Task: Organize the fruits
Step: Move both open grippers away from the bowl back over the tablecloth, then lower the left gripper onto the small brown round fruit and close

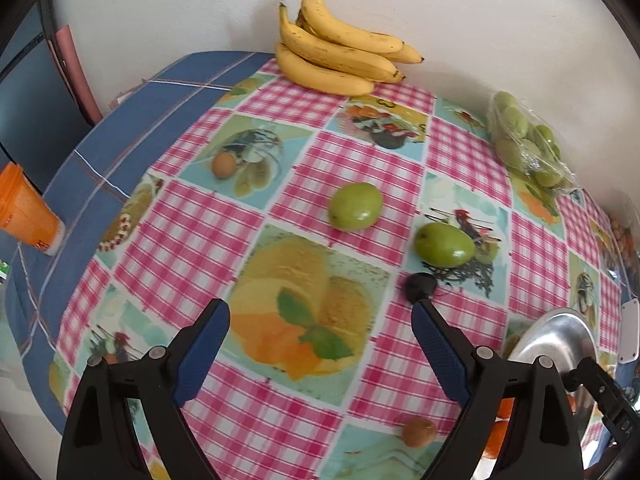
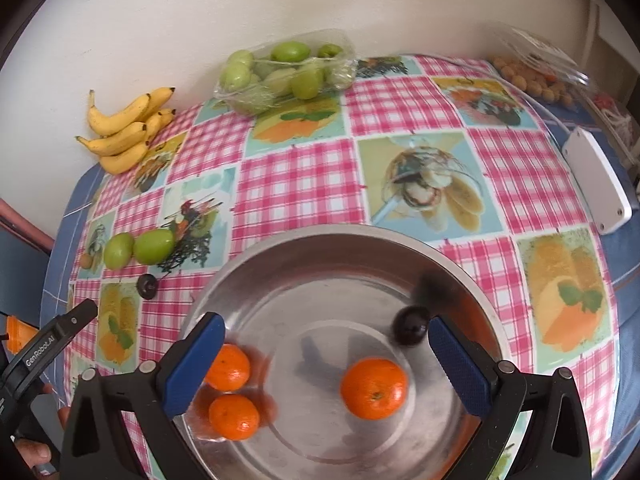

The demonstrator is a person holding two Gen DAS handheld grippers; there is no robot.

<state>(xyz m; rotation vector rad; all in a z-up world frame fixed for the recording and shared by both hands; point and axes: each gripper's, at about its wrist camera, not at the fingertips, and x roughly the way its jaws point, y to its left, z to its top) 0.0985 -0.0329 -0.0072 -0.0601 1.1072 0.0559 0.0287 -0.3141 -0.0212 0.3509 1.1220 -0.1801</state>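
Hanging spread and empty, the left gripper (image 1: 320, 324) is nearest the dark plum (image 1: 420, 286), just beyond its right fingertip, while the right gripper (image 2: 326, 340), likewise apart, is held over the steel bowl (image 2: 280, 264).

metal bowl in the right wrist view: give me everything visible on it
The metal bowl is round, shallow and shiny, like steel or aluminium, with a flat centre and a thin rim. It sits upright on the checked tablecloth, near the table's front edge. Inside lie three oranges and one dark round fruit, blurred. The right gripper hangs open over it, holding nothing.
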